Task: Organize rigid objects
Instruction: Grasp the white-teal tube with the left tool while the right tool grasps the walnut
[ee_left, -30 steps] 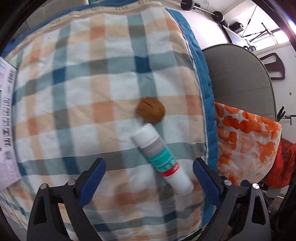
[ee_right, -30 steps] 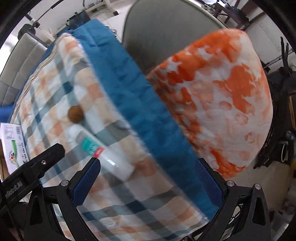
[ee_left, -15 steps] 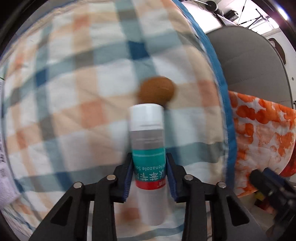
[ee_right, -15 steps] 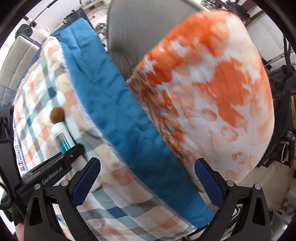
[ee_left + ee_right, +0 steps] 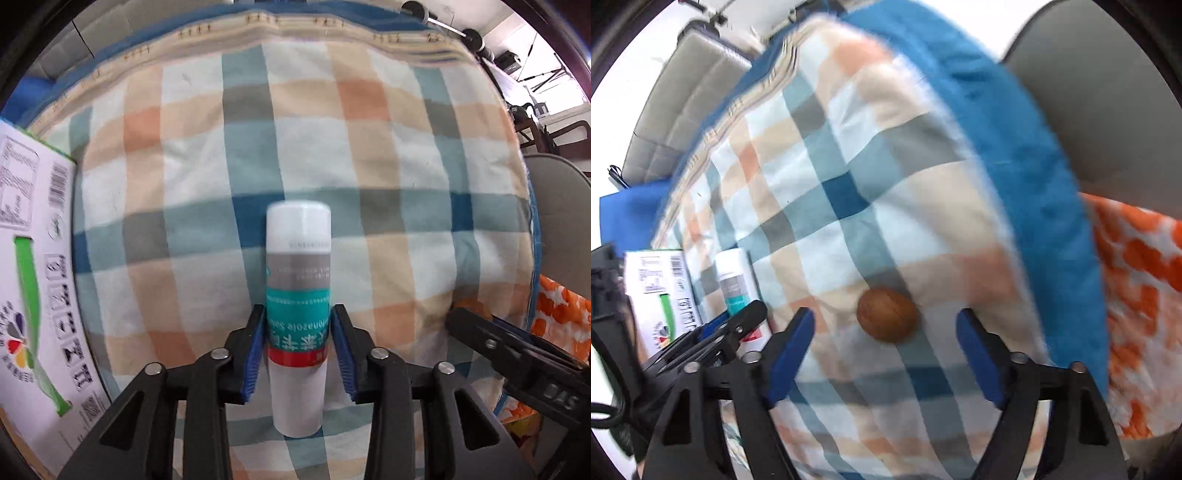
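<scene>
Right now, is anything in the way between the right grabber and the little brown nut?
Nothing visible is. The walnut lies bare on the checked blanket, just ahead of the right gripper, whose jaws have just been closing with the nut not yet between them. The left gripper and its white bottle are off to the side.

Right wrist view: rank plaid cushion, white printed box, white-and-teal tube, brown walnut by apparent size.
1. Plaid cushion.
2. White printed box, partly hidden.
3. White-and-teal tube and brown walnut: alike; tube partly hidden, unranked.

Checked quilt [image 5: 369, 155] in teal, orange, cream and grey, blue-edged; white tube [image 5: 297, 295] with grey, teal, red bands; brown walnut [image 5: 887, 314]; orange-and-white blotched cloth [image 5: 1141, 295].
</scene>
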`<state>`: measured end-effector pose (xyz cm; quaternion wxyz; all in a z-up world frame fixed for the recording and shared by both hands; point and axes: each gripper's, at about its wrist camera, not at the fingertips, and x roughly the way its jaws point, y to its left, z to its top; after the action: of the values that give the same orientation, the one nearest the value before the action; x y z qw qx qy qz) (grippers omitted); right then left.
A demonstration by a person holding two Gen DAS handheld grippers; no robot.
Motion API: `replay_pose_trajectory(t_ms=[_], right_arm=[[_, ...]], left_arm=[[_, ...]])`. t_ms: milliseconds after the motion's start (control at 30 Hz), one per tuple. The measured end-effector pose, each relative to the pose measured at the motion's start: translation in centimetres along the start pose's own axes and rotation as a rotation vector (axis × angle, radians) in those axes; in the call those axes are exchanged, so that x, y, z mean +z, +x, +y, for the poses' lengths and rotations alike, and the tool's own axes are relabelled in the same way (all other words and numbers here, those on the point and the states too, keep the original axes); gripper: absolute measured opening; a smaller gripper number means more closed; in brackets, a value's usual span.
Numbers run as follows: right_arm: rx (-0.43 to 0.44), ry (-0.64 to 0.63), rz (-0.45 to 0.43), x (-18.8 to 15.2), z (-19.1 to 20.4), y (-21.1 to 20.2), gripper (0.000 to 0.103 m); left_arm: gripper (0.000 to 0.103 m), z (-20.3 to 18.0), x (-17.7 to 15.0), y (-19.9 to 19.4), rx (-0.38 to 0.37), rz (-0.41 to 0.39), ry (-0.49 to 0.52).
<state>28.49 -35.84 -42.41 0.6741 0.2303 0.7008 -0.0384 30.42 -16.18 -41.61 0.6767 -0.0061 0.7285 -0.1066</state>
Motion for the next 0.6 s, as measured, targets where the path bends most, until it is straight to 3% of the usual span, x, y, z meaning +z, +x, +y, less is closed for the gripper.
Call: replay_pose_trajectory(t_ms=[33,167,200,300,433,600], right_arm=[[-0.012,0.003,0.027,0.3,0.3,1.0,0.068],[-0.036,0.006,0.045,0.2,0.8,2.8,0.066],[-0.041,0.009,0.043,0.2,0.9,2.8,0.064],[-0.102,0.008,0.044,0.2,1.1,2.8,0.043],[-0.114,-0.015,0.056,0.1,1.0,2.5,0.042],[-0.058,0.0,0.057,-1.1,0.5,1.1,0.042]], left_arm=[[0.038,0.1,-0.2,0.5,-0.014,0.02,-0.005],[0.037,0.3,-0.9,0.7,-0.011,-0.014,0.001],[0.029,0.2,-1.0,0.7,0.005,-0.019,0.011],[0.03,0.0,-1.5,0.6,0.018,-0.021,0.022],[0.03,-0.4,-1.3,-0.4,0.011,-0.033,0.029],[0.03,0.3,-1.7,-3.1,-0.023,-0.074,0.031]])
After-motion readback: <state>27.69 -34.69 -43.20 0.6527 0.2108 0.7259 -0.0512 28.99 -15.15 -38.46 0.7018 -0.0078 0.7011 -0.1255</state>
